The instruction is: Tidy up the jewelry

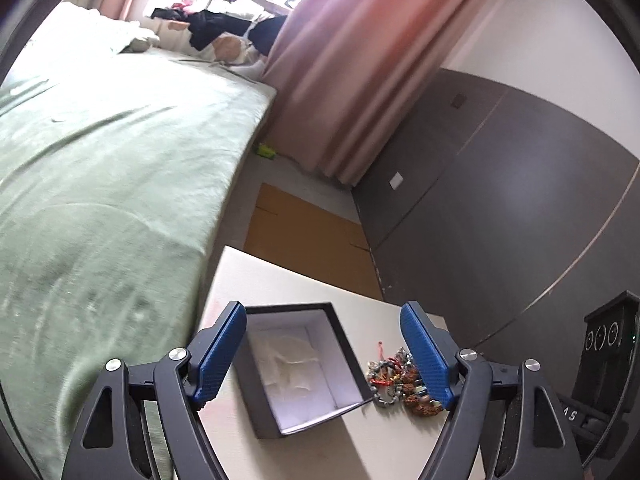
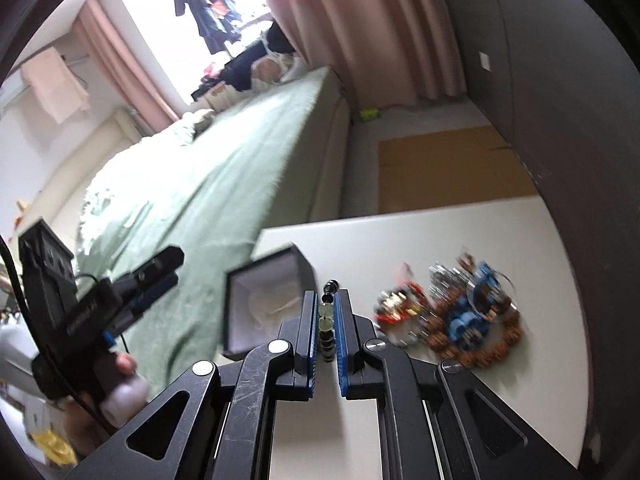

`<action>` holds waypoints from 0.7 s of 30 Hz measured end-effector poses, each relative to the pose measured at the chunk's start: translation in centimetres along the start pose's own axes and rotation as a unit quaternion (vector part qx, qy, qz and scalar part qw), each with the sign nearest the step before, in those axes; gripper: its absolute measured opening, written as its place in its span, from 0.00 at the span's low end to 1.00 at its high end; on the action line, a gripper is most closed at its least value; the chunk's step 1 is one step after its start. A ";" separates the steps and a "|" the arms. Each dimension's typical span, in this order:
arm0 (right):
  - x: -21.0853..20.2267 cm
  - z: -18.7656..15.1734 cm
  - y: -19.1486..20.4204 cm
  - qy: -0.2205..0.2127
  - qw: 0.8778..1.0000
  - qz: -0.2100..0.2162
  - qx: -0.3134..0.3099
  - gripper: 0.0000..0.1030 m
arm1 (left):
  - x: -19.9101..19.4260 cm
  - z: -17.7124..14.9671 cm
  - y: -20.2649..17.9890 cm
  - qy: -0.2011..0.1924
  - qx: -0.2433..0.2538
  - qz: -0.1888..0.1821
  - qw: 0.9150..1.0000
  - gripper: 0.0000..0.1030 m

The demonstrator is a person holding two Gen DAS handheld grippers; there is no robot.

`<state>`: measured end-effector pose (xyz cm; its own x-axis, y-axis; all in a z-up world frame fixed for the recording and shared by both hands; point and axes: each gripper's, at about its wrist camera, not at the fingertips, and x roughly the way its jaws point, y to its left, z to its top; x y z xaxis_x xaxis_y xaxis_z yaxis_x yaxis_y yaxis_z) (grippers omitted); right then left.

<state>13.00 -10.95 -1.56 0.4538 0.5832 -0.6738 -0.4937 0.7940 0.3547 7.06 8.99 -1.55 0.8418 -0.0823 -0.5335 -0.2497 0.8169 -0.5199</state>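
- The open box (image 1: pixel 304 368) sits on the table (image 1: pixel 288 280), between the spread fingers of the left hand-held gripper (image 1: pixel 324 354) in its own view.
- The jewelry pile (image 1: pixel 396 380) lies on the table just right of the box, beside that gripper's right finger.
- A bead strand (image 2: pixel 326 320) sits between the right hand-held gripper's (image 2: pixel 327 334) fingers.
- The bed (image 1: pixel 100 168) lies left of the table.
- The cardboard (image 1: pixel 304 232) lies on the floor beyond the table.

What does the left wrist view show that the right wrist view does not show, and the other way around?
Only the left wrist view: the left claw seen from behind, open and holding nothing.
Only the right wrist view: the right claw shut on a beaded bracelet, and a hand gripping the left tool.
Both: the open black box with white lining, the jewelry pile beside it on the white table, the green bed, and pink curtains.
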 end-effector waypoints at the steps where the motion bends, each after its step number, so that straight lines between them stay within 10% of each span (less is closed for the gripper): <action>1: 0.2 0.3 0.5 -0.001 1.000 0.004 -0.005 0.09 | -0.3 0.2 0.5 -0.002 -0.004 0.003 1.000 0.78; 12: 3.5 1.3 5.9 -0.002 0.998 0.041 -0.057 0.09 | -2.1 1.4 4.6 -0.007 -0.037 0.033 0.999 0.81; 14: 4.4 0.8 5.8 0.013 0.998 0.007 -0.064 0.31 | -2.4 1.3 4.4 -0.008 -0.035 0.036 0.999 0.85; 16: 4.4 0.2 4.7 0.014 0.999 -0.009 -0.045 0.73 | -2.5 1.2 4.0 -0.006 -0.028 0.034 0.999 0.89; 21: 2.1 -0.6 1.4 0.001 1.000 -0.031 0.006 0.75 | -2.5 0.8 2.7 0.004 -0.015 0.021 1.000 0.93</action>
<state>12.79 -8.74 -2.84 0.4814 0.5330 -0.6959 -0.4558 0.8303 0.3207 4.67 11.87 -1.15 0.8261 -0.0536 -0.5609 -0.2984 0.8028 -0.5162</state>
